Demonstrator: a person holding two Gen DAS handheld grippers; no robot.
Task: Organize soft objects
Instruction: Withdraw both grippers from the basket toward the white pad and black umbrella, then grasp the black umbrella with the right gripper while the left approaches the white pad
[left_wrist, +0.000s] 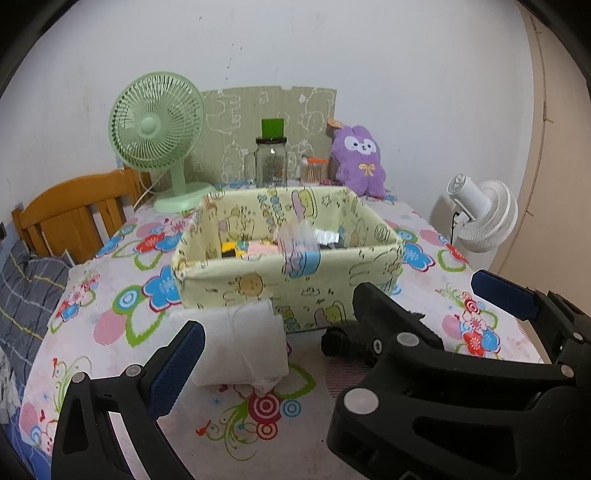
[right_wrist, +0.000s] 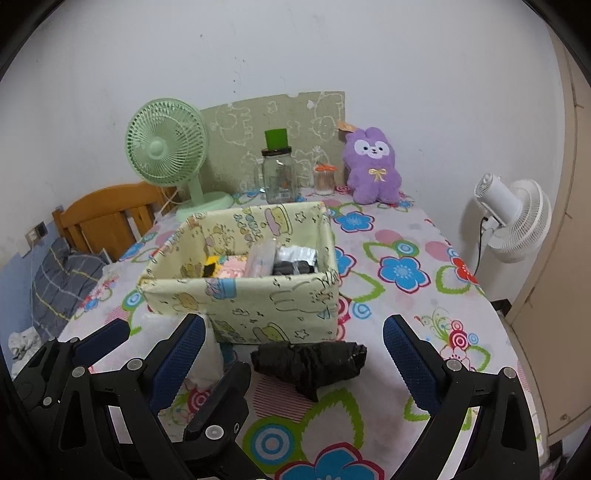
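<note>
A yellow cartoon-print fabric box (left_wrist: 207, 280) (right_wrist: 236, 295) stands mid-table and holds several small soft packets. Against its front wall lies a white soft pack (left_wrist: 240, 343), half hidden in the right wrist view (right_wrist: 214, 350). My left gripper (left_wrist: 288, 328) is open just in front of that pack, holding nothing. A crumpled black plastic bundle (right_wrist: 308, 360) lies before the box, between the fingers of my open right gripper (right_wrist: 294, 323). In the left wrist view it is mostly hidden (left_wrist: 334, 341). The two grippers overlap side by side. A purple plush (left_wrist: 358, 162) (right_wrist: 373, 166) sits by the wall.
At the back stand a green desk fan (left_wrist: 159, 129), a glass jar (left_wrist: 272, 162), a small swab pot (left_wrist: 312, 171) and a cardboard sheet (left_wrist: 236, 110). A white fan (right_wrist: 513, 218) stands off the table's right edge. A wooden headboard (left_wrist: 70, 218) and grey bedding are on the left.
</note>
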